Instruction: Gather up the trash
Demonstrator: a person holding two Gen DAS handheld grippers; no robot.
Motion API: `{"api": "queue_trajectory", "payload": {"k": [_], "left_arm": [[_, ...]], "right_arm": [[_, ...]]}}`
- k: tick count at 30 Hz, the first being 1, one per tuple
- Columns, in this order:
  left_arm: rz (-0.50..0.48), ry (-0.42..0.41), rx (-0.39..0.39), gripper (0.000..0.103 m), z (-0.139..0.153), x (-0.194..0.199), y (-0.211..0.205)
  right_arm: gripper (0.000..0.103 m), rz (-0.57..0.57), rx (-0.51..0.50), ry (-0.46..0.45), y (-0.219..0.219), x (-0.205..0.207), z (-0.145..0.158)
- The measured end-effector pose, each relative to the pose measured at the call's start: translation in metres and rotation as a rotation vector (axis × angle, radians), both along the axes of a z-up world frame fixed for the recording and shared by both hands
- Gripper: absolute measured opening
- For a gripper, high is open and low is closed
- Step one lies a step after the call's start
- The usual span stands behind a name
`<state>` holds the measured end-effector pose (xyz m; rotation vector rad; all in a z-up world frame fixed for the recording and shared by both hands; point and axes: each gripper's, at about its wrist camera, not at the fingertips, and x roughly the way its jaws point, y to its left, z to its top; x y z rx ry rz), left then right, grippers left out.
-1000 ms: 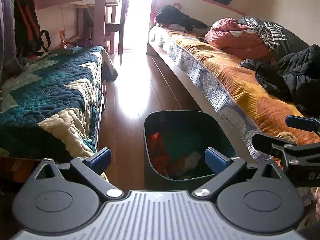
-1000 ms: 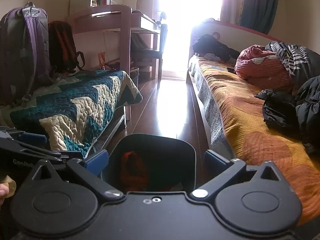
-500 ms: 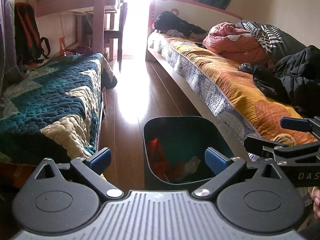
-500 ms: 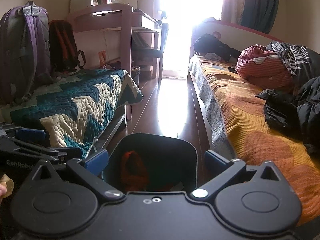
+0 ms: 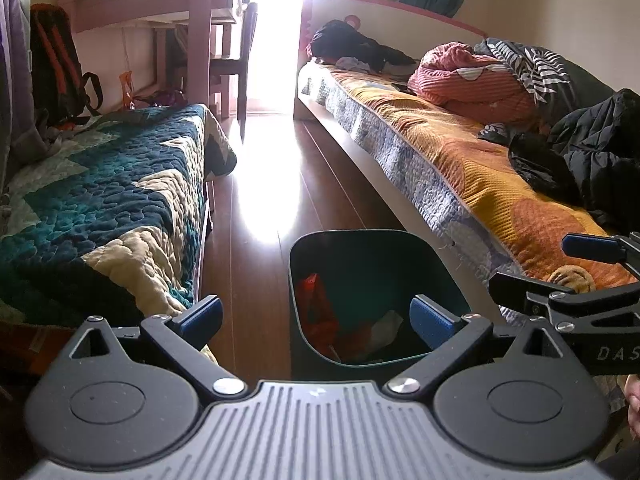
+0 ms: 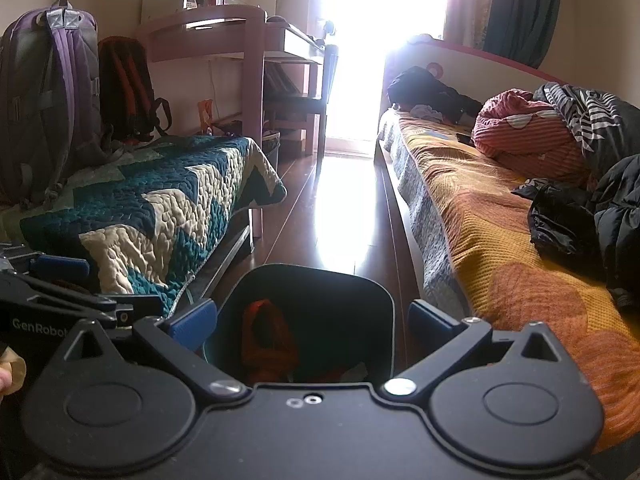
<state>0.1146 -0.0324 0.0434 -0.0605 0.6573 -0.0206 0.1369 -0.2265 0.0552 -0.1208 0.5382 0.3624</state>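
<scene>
Standing between two beds in a narrow room: quilt bed point(image 5: 100, 208) on the left, orange bed point(image 5: 480, 168) on the right, strip of wood floor point(image 5: 264, 184) running to a glaring window at the far end. Backpacks point(image 6: 48, 92) propped at the far left, heaped clothes point(image 5: 592, 148) on the right bed. Down to the near middle: dark green bin point(image 5: 376, 248) on the floor, just beside the orange bed's edge, already holding trash point(image 5: 320, 316), red-orange wrappers plus a pale crumpled scrap; same bin seen from the right wrist view, red item point(image 6: 266, 336) inside. Judging by this, a drop-off probably done or a pause between pickups; no loose litter plain to see on the bare floor, though an orange packet point(image 5: 126, 88) leaning at the far left wall may count. Next move likely calls for scanning floor and bed tops for the next piece, then reaching out away from the bin with jaws kept wide. Smallest last: left gripper point(image 5: 316, 314) spread wide, blue pads well apart, nothing between them, framing the bin's near rim without touching it so far as can be told. Right gripper point(image 6: 312, 318) likewise wide apart and empty, hanging over the bin's near edge, also showing at the right edge of the left view. Bare sliver of a hand point(image 6: 10, 372) at the near left.
</scene>
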Motion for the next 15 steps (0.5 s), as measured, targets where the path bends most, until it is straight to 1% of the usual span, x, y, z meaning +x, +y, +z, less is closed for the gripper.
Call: {"api": "queue_trajectory", "payload": {"k": [15], "left_arm": [[0.008, 0.025, 0.0, 0.101, -0.0031, 0.0023, -0.0021]], "right_arm": [[0.102, 0.014, -0.013, 0.005, 0.0007, -0.0007, -0.0014]]}}
